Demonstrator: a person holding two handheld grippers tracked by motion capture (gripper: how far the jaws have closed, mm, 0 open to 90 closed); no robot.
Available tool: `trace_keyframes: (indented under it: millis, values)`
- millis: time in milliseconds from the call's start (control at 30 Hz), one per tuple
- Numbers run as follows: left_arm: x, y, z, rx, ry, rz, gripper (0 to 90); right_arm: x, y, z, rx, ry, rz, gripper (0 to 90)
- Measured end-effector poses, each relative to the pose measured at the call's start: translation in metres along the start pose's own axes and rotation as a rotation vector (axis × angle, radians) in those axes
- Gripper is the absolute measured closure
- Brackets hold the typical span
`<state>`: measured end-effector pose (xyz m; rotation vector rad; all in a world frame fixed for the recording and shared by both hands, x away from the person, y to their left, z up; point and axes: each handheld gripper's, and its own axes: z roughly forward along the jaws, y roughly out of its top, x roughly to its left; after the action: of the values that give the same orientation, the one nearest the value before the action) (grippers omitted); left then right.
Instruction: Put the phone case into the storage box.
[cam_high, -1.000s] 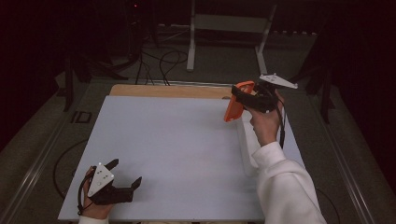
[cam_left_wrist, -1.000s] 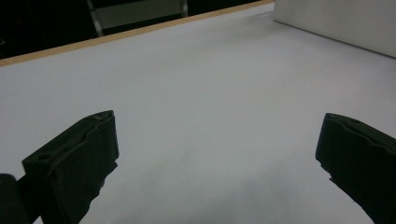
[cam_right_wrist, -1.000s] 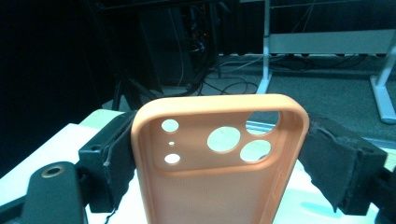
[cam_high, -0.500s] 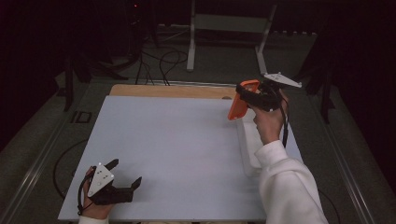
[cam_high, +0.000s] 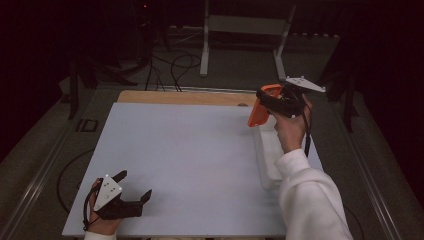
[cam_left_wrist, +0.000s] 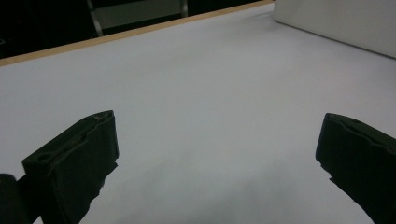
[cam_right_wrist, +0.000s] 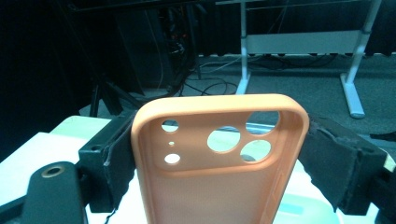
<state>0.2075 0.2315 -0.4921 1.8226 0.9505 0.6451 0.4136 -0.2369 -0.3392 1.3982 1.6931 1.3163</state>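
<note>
1. We hold the orange soft-plastic phone case (cam_right_wrist: 219, 163) in our right claw (cam_high: 267, 102), its pads clamped on the case's two long edges, camera cut-outs at the upper end and the hollow inside facing back toward the claw.
2. The case is lifted clear of the white-covered worktop (cam_high: 190, 155) and hangs tilted, its lower end pointing down toward the clear rectangular plastic tray (cam_high: 267, 160) that lies just below and behind this claw, along the sheet's right edge.
3. Our left claw (cam_high: 131, 186) rests low on the worktop at the near left corner, jaws spread wide with nothing but bare sheet between them; the case is well apart from it, on the far right.
4. As we judge it, the pick-up is done: the case is gripped and airborne.
5. What is left appears to be the placing: bringing the case down onto the worktop or into the tray, then letting go. Which of the two is meant, we cannot tell.
6. The left claw has no part yet; it may steady the case once it is lowered.
</note>
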Motion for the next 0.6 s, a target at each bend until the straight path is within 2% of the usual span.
trace_keyframes:
  millis: [333, 600]
  values:
    - [0.0, 0.0, 0.0, 0.001, 0.0, 0.0, 0.0, -0.006, -0.001, 0.001, 0.002, -0.022, 0.014, 17.0]
    - [0.0, 0.0, 0.0, 0.0, 0.0, -0.001, 0.0, -0.015, -0.001, 0.002, -0.002, -0.072, 0.016, 17.0]
